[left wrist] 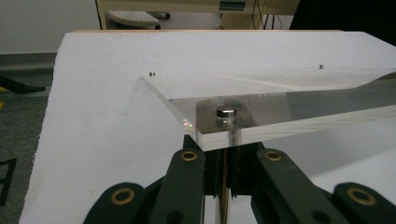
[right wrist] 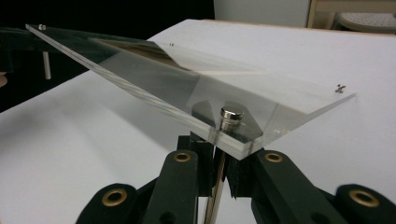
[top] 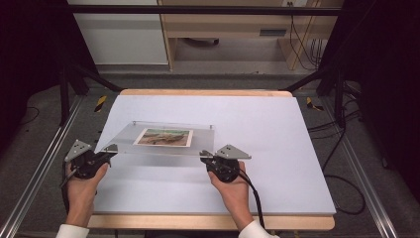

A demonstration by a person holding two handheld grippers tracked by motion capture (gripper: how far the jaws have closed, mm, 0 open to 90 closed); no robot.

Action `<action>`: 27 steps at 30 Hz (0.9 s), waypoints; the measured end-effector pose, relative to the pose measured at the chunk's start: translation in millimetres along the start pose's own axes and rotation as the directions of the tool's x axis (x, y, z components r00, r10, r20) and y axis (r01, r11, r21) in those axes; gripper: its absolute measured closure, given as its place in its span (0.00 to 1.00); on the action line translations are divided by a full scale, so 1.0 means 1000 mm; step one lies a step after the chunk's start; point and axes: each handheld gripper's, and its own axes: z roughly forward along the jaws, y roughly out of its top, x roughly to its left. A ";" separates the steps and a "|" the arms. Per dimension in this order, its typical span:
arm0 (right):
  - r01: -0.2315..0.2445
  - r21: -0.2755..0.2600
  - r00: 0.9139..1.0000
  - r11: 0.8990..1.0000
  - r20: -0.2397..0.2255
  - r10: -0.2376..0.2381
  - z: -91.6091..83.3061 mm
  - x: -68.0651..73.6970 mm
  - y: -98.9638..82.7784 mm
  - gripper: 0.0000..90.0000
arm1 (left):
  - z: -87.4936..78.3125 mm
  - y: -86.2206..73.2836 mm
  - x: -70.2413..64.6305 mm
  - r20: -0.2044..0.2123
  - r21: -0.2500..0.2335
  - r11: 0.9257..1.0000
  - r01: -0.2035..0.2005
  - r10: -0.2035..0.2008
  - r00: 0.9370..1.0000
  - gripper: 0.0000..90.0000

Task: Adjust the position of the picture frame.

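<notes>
A clear acrylic photo frame (top: 163, 139) holding a landscape picture (top: 163, 137) hangs over the white sheet, its near edge held off the table. My left gripper (top: 110, 150) grips its near left corner, and my right gripper (top: 205, 156) grips its near right corner. In the left gripper view the jaws (left wrist: 227, 154) are shut on a thin metal post under the corner stud (left wrist: 227, 112). The right gripper view shows the same: jaws (right wrist: 219, 149) shut on the post below the stud (right wrist: 232, 113), with the plate (right wrist: 154, 74) tilting away.
The white sheet (top: 257, 129) covers a wooden table (top: 208, 92). Metal rails (top: 44, 163) run along both sides. Black cables (top: 341, 148) lie on the floor to the right. A wooden shelf unit (top: 233, 29) stands beyond the far edge.
</notes>
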 end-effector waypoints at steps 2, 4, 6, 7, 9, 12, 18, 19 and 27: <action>0.008 -0.001 1.000 1.000 0.005 -0.008 -0.005 -0.002 0.003 0.92 | -0.004 0.004 -0.010 -0.011 -0.006 1.000 -0.002 0.002 1.000 0.93; 0.008 -0.007 1.000 1.000 0.005 -0.008 -0.007 -0.004 0.004 0.92 | -0.005 0.006 -0.014 -0.014 -0.016 1.000 -0.004 0.004 1.000 0.93; 0.016 -0.018 1.000 1.000 0.012 -0.016 -0.014 -0.006 0.008 0.92 | -0.008 0.010 -0.022 -0.021 -0.036 0.999 -0.007 0.006 1.000 0.93; 0.019 -0.023 1.000 1.000 0.014 -0.019 -0.016 -0.007 0.010 0.92 | -0.008 0.011 -0.025 -0.026 -0.044 0.999 -0.010 0.009 1.000 0.93; 0.035 -0.029 0.999 0.999 0.020 -0.034 -0.021 -0.009 0.013 0.92 | -0.010 0.013 -0.030 -0.031 -0.056 0.998 -0.015 0.014 0.999 0.93; 0.035 -0.034 0.999 0.999 0.027 -0.034 -0.026 -0.011 0.015 0.92 | -0.010 0.015 -0.036 -0.037 -0.069 0.997 -0.022 0.019 0.999 0.93; 0.033 -0.037 0.998 0.999 0.050 -0.031 -0.042 -0.019 0.021 0.92 | -0.009 0.020 -0.056 -0.032 -0.089 0.996 -0.022 0.019 0.999 0.93; 0.036 -0.038 0.998 0.999 0.052 -0.034 -0.045 -0.021 0.021 0.92 | -0.008 0.021 -0.058 -0.031 -0.092 0.995 -0.022 0.019 0.999 0.93; 0.032 -0.043 0.996 0.999 0.083 -0.029 -0.061 -0.029 0.023 0.92 | -0.006 0.023 -0.077 -0.034 -0.116 0.993 -0.033 0.029 0.999 0.93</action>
